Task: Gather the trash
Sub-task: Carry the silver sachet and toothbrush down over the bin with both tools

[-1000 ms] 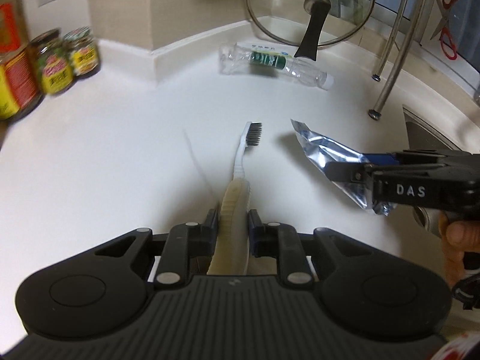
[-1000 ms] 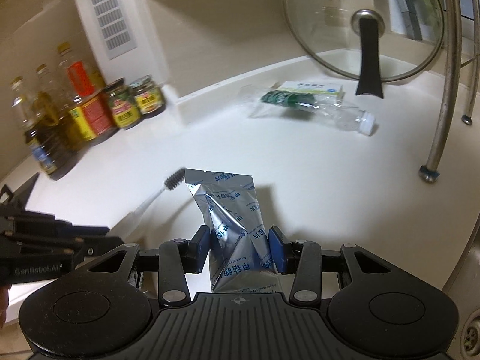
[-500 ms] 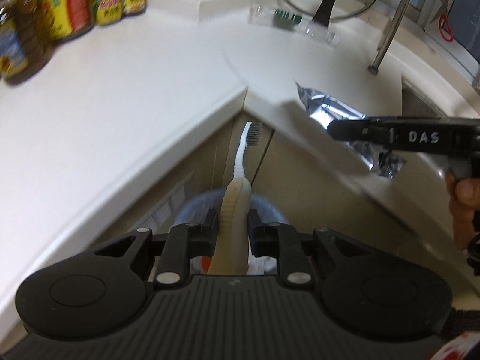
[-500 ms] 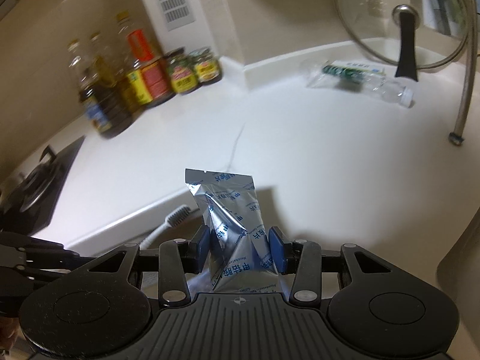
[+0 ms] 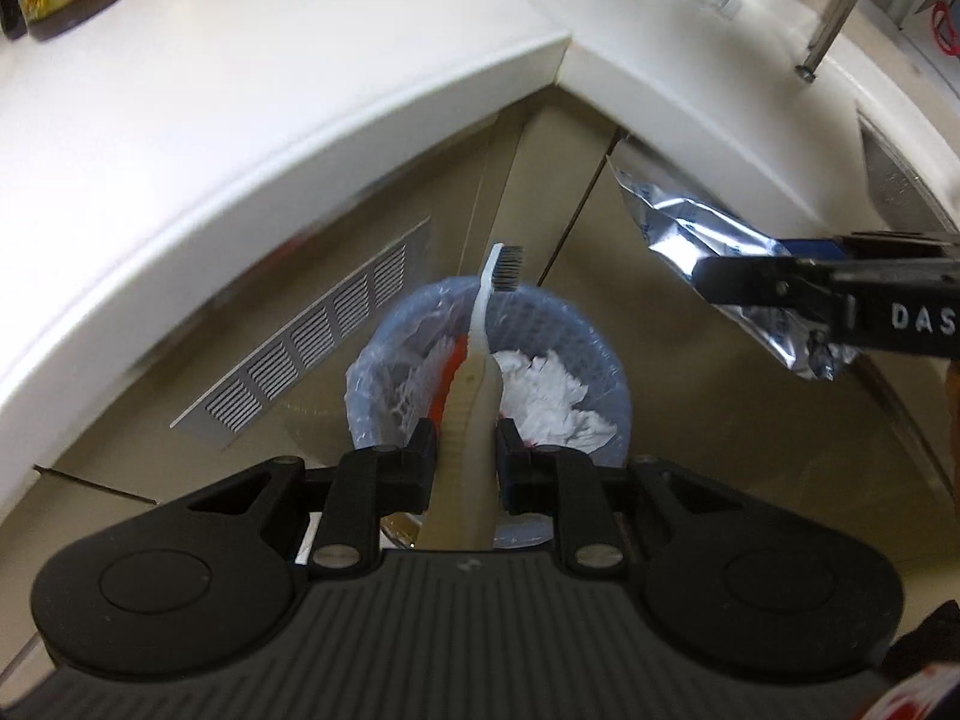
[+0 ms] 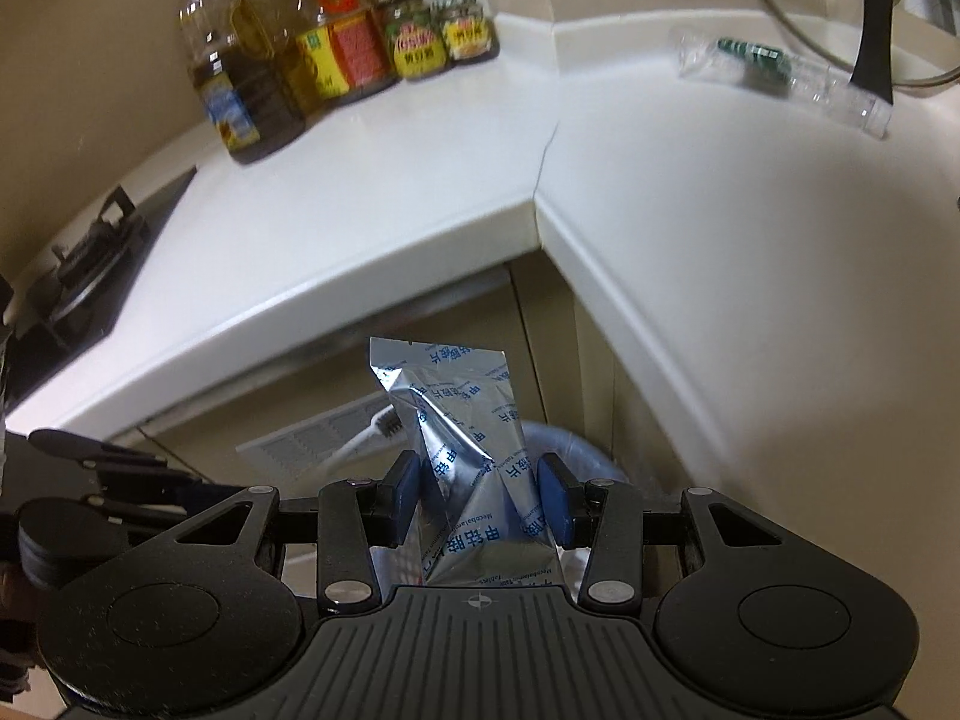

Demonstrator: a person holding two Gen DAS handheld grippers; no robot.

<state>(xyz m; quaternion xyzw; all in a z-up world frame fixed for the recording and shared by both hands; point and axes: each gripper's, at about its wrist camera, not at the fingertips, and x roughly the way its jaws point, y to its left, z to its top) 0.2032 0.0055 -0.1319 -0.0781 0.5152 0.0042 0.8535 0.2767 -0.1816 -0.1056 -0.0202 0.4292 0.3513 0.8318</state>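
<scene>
My left gripper (image 5: 465, 459) is shut on the beige handle of a white toothbrush (image 5: 483, 330), whose dark bristles point away from me. It hangs above a blue lined trash bin (image 5: 612, 372) that stands on the floor under the counter corner, with crumpled white paper and something red inside. My right gripper (image 6: 477, 501) is shut on a silver foil pouch (image 6: 462, 414) with blue print. In the left wrist view that pouch (image 5: 708, 234) hangs to the right of the bin, a little higher. The bin's rim (image 6: 576, 450) shows behind the pouch in the right wrist view.
The white L-shaped countertop (image 5: 270, 90) juts out above the bin. A crushed clear plastic bottle (image 6: 774, 69) lies at the back by a glass pot lid (image 6: 870, 18). Sauce jars and oil bottles (image 6: 336, 54) line the wall; a gas hob (image 6: 90, 264) sits left. A cabinet vent grille (image 5: 312, 336) faces the bin.
Both grippers have drawn back off the counter and sunk below its edge, still holding the toothbrush and the pouch. The trash bin has come fully into view beneath the toothbrush.
</scene>
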